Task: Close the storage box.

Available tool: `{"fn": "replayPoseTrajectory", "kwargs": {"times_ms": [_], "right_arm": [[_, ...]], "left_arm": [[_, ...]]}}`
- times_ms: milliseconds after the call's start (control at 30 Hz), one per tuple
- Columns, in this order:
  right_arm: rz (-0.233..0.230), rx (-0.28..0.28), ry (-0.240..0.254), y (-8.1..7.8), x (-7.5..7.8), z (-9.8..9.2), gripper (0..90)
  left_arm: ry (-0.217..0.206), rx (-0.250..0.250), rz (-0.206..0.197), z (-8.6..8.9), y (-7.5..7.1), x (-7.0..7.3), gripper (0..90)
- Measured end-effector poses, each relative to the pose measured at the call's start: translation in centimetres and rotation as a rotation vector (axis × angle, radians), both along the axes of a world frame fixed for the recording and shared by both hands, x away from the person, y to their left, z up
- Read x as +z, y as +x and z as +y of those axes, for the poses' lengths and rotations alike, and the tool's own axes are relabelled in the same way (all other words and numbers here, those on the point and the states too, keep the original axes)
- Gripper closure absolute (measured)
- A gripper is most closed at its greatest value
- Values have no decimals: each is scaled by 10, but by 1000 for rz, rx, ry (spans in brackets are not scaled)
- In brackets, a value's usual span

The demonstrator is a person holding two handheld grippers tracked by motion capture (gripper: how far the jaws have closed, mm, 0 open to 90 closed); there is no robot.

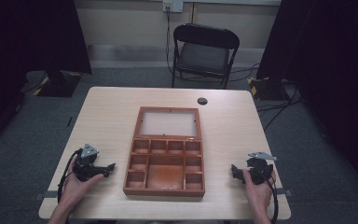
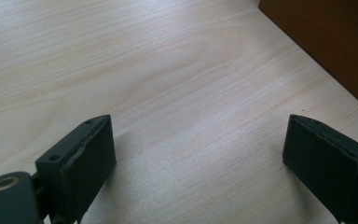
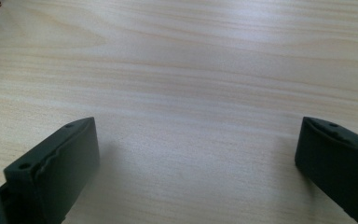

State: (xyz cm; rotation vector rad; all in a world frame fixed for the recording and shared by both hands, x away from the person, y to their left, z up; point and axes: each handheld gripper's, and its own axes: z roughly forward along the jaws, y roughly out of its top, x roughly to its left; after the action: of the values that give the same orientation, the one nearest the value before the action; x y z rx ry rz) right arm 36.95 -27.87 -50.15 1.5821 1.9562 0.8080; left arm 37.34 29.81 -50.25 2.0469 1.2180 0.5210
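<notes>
Right now: both my claws rest low on the tabletop, either side of the wooden box at the centre of the high view.
Left claw: released, jaws spread wide over bare wood in the left gripper view, gripping nothing; it sits at the lower left of the high view and points toward the box.
Right claw: also released, jaws wide apart with bare tabletop between them in the right gripper view; it sits at the lower right of the high view.
Box: lies open and flat, its glass-panelled lid folded back toward the far side, the compartment tray toward me. Its dark side wall fills the upper right corner of the left gripper view, near my left claw but not touching.
Risk, shoving: if I come in from one side alone, I expect the box to slide across the smooth tabletop instead of being gripped.
Risk, lid: I judge that a careless pinch on the thin lid frame could slip, or let the lid drop hard onto the tray.
Risk, jaw span: my jaws may straddle only a wall, so a shallow bite could let go mid-lift.
Risk, cables: each claw's cable trails near the tabletop's edge and could snag.
</notes>
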Motion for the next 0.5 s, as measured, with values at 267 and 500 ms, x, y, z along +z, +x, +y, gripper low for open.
{"fn": "replayPoseTrajectory", "kwargs": {"times_ms": [267, 500], "right_arm": [[-1, -11, 1, 0, 0, 0, 0], [-14, -1, 33, 3, 7, 2, 122]], "left_arm": [[-11, 32, 2, 1, -1, 2, 164], [-44, 21, 28, -2, 6, 15, 188]]}}
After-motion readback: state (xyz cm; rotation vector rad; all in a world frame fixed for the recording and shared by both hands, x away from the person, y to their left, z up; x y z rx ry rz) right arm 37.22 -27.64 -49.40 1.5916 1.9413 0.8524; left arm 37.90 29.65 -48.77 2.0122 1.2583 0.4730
